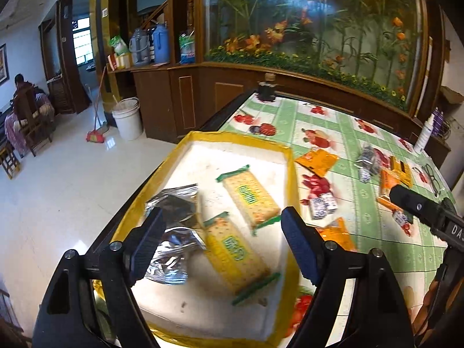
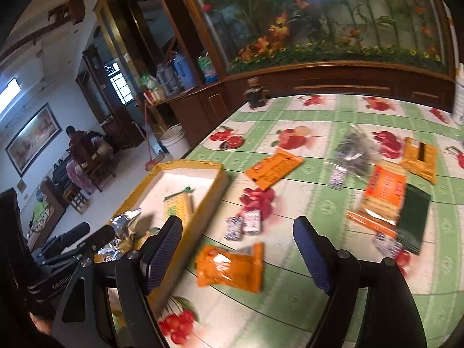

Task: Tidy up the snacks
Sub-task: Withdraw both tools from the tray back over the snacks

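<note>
Two cracker packs (image 1: 250, 196) (image 1: 236, 253) lie flat in the yellow-edged tray (image 1: 285, 156) at the counter's (image 1: 342, 133) left edge, one toward 12 o'clock from the other, both slanted the same way. At 9 o'clock from them, against the tray's left side, sit two crumpled silver foil packs (image 1: 174, 200) (image 1: 169, 261).

The left tool (image 1: 223, 245) hangs over the tray with its blue-padded fingers (image 1: 298, 249) spread wide apart and nothing between them; the nearer cracker pack shows in the gap.

The right tool (image 2: 237, 249) hangs over the counter just to the tray's right, at 3 o'clock from it, its jaws likewise apart and gripping nothing. Below its gap lies an orange snack bag (image 2: 230, 265) on the green-and-white fruit-print cloth. Toward 12 o'clock from that bag are two small blue-and-white candies (image 2: 243, 224), and beyond them another orange packet (image 2: 274, 168). Out at 2 o'clock the rest is scattered: a clear bag of dark bits (image 2: 352, 152), an orange wafer pack (image 2: 382, 197) touching a dark green packet (image 2: 413, 217), and a yellow-orange packet (image 2: 420, 159) further back.

At the counter's far end stands a small dark jar (image 2: 255, 92) before the wooden cabinet with the flower display (image 2: 333, 20). On the floor to the left are a white bucket (image 1: 127, 119) and a red broom (image 1: 95, 136).
</note>
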